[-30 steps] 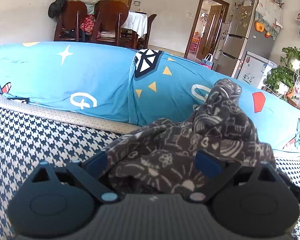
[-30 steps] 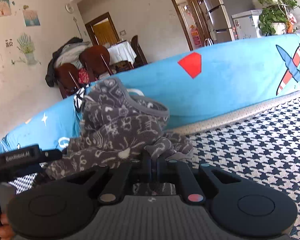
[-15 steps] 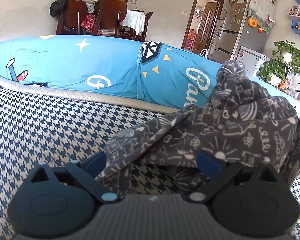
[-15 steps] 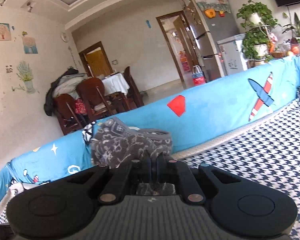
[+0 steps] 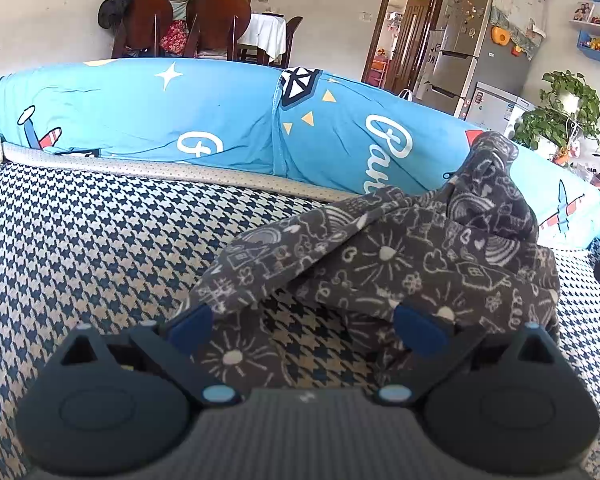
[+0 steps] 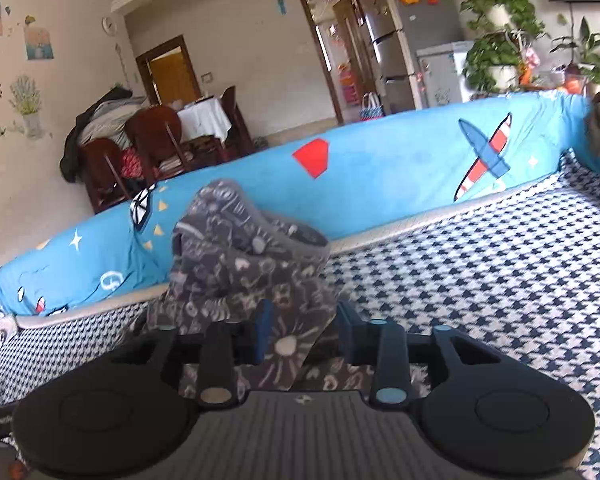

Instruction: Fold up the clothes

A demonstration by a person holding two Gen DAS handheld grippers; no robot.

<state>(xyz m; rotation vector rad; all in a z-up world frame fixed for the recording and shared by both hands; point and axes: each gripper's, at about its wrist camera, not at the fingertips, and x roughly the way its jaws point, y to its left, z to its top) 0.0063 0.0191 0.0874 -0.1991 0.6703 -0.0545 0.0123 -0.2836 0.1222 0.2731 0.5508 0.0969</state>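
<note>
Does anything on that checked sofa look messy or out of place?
Yes: the grey patterned garment lies bunched in a crumpled heap on the checked cover, one part poking up against the blue cushion, not flat or folded.

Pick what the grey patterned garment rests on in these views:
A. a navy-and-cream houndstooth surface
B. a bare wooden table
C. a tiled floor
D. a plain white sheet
A: the grey patterned garment lies crumpled on the houndstooth surface, in front of the blue printed bolster.

Beige walls, wooden doorways (image 5: 404, 32), dining chairs (image 5: 216, 24) — a fridge (image 6: 392, 40) beside houseplants (image 6: 496, 36).
</note>
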